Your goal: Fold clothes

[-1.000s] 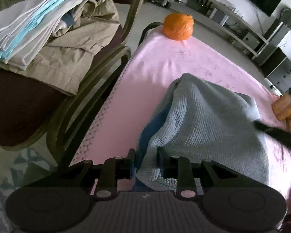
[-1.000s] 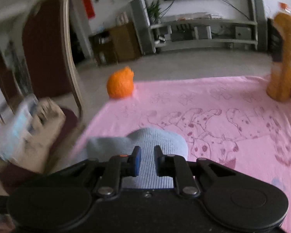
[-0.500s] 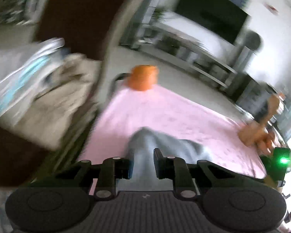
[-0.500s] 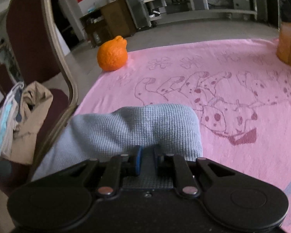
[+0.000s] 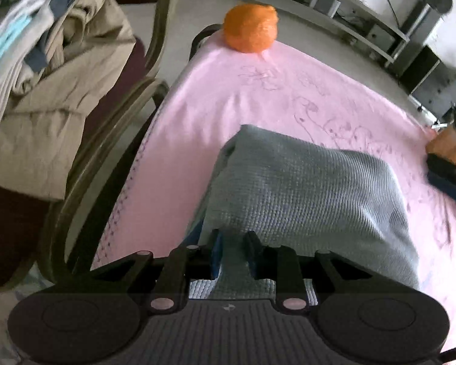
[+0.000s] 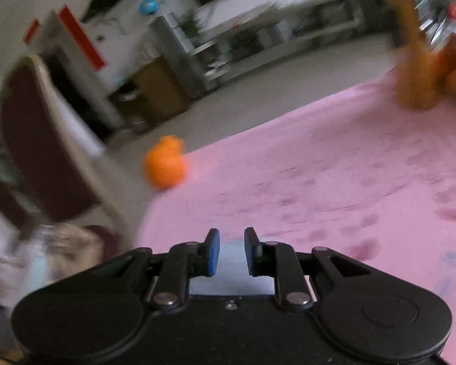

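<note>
Across the lower centre of the left wrist view, one grey waffle-knit garment is spread on one pink cloth, and a fold of it is pinched between the nearly closed jaws of the left gripper. One orange fruit is seen at top centre, and one chair heaped with clothes at upper left. In the blurred right wrist view, the right gripper has just been opening; pale fabric is seen between its parted jaws, though contact cannot be told.
</note>
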The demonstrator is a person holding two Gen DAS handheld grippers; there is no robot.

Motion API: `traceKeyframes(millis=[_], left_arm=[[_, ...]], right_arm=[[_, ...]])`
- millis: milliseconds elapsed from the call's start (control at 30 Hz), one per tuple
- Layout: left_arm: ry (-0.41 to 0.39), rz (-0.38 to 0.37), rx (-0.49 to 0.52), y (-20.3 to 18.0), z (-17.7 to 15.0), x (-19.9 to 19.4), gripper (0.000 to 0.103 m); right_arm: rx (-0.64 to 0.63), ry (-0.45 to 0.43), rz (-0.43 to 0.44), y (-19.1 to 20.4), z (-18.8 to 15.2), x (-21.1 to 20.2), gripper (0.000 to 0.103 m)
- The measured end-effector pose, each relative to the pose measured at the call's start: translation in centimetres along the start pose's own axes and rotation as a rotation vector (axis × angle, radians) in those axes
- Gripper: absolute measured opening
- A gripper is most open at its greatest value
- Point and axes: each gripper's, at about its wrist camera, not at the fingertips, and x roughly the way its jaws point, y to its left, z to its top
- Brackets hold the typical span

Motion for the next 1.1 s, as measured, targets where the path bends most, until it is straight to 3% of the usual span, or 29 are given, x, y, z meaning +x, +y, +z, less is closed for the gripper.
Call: traceKeyframes(millis=[133, 200, 367, 500, 633, 733, 933, 1033, 1100], left_arm=[[-0.006, 0.021, 0.025, -0.5, -0.6, -0.3, 0.025], [-0.013, 0.024, 0.044, -0.7, -0.7, 0.0, 0.025], [-0.025, -0.008, 0.035, 0.0, -0.7, 0.1, 0.026], [-0.114, -0.087, 0.015, 1.2, -1.3, -2.5, 0.020], [-0.300, -0.201, -0.003, 2.2, -1.5, -6.6, 0.022], [-0.321, -0.254, 0.023, 1.2, -0.4, -6.5, 0.023], [-0.224, -0.154, 0.152, -3.1, 2.5, -1.2, 0.020], [-0.192, -0.031, 0.190, -3.4, 2.9, 1.8, 0.013], [-0.153, 0.024, 0.160, -3.0, 3.1, 3.3, 0.018]], right_arm=[[-0.028, 0.124, -0.023, 0.2, -0.4, 5.7, 0.017], [-0.047, 0.170, -0.075, -0.5, -0.8, 8.7, 0.000], [-0.160, 0.165, -0.168, 0.2, -1.5, 11.1, 0.000], [-0.193, 0.098, -0.173, 0.8, -1.5, 8.9, 0.000], [-0.144, 0.031, -0.121, 0.6, -0.5, 2.9, 0.011], [-0.125, 0.042, -0.098, -0.4, -0.5, -1.1, 0.023], [-0.029, 0.072, -0.076, -2.7, -1.0, -1.9, 0.023], [0.031, 0.056, -0.053, -3.1, -1.0, -0.2, 0.015], [0.057, 0.059, -0.034, -3.2, -1.1, 1.4, 0.015]])
